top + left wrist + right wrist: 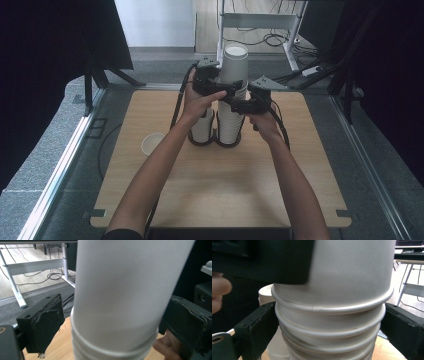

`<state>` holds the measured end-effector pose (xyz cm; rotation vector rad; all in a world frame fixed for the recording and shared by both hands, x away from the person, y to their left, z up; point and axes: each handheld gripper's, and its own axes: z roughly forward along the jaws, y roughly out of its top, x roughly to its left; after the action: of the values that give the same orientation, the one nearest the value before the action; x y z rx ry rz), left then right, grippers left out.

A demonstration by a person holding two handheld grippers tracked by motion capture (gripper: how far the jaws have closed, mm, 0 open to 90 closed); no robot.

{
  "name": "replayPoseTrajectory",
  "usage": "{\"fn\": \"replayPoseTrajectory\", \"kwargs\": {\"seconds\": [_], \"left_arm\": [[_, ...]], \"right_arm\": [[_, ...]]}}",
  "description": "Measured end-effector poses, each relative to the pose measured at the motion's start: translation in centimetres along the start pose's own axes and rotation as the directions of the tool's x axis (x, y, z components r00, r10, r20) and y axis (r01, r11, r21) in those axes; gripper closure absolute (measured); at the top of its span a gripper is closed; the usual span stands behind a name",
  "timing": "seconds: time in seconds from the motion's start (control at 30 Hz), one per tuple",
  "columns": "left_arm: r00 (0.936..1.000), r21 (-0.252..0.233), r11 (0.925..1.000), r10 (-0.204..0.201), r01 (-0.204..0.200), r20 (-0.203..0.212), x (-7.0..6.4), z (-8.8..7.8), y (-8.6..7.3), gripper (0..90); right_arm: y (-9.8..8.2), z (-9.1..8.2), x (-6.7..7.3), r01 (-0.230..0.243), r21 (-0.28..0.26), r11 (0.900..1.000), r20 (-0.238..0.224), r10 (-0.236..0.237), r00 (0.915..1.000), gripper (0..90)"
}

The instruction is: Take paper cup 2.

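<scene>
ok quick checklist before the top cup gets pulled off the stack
1. Left gripper around the top cup: ok, a jaw stands on each side of its wall in the left gripper view.
2. Left jaws pressing the cup: not ok, a gap shows at the left jaw.
3. Right gripper bracing the cup stack below: cannot tell, its jaws flank the rims but contact isn't clear.
4. Top cup upright: ok in the high view.
5. Stack seated in the black holder: ok.
6. Loose cup out of the way: ok, it sits apart at the left on the table.
</scene>
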<state>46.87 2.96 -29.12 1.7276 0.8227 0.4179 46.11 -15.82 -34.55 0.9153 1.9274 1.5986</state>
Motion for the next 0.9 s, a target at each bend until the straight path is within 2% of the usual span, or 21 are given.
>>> {"fn": "replayPoseTrajectory", "kwargs": {"seconds": [0.2, 0.23, 0.3, 0.53, 0.9], "left_arm": [[0.9997, 0.016, 0.9998, 0.008, -0.008, -0.023, -0.4, 1.6, 0.1, 5.7], [0.9998, 0.019, 0.9998, -0.007, 0.007, -0.019, -0.4, 2.0, 0.0, 5.6], [0.9997, 0.010, 0.9999, -0.008, 0.008, -0.022, -0.3, 2.2, 0.0, 5.8], [0.9969, -0.013, 0.9989, 0.045, -0.046, -0.064, -1.0, 2.0, 0.2, 10.5], [0.9982, -0.092, 0.9956, 0.014, -0.020, -0.058, -1.2, 0.6, 1.6, 12.3]], "right_arm": [[0.0, -0.1, 0.1, 0.009, 0.001, 1.000, -0.004, -0.009, 0.9999, 4.4], [0.0, -0.1, 0.1, 0.010, 0.000, 1.000, -0.005, -0.010, 0.9999, 4.4], [0.0, -0.1, 0.1, 0.006, 0.000, 1.000, -0.003, -0.006, 1.0000, 4.6], [-0.1, -0.1, -0.2, 0.004, -0.002, 1.000, -0.003, -0.004, 1.0000, 5.0], [-0.1, -0.1, -0.2, 0.008, 0.000, 1.000, -0.004, -0.008, 1.0000, 5.2]]}}
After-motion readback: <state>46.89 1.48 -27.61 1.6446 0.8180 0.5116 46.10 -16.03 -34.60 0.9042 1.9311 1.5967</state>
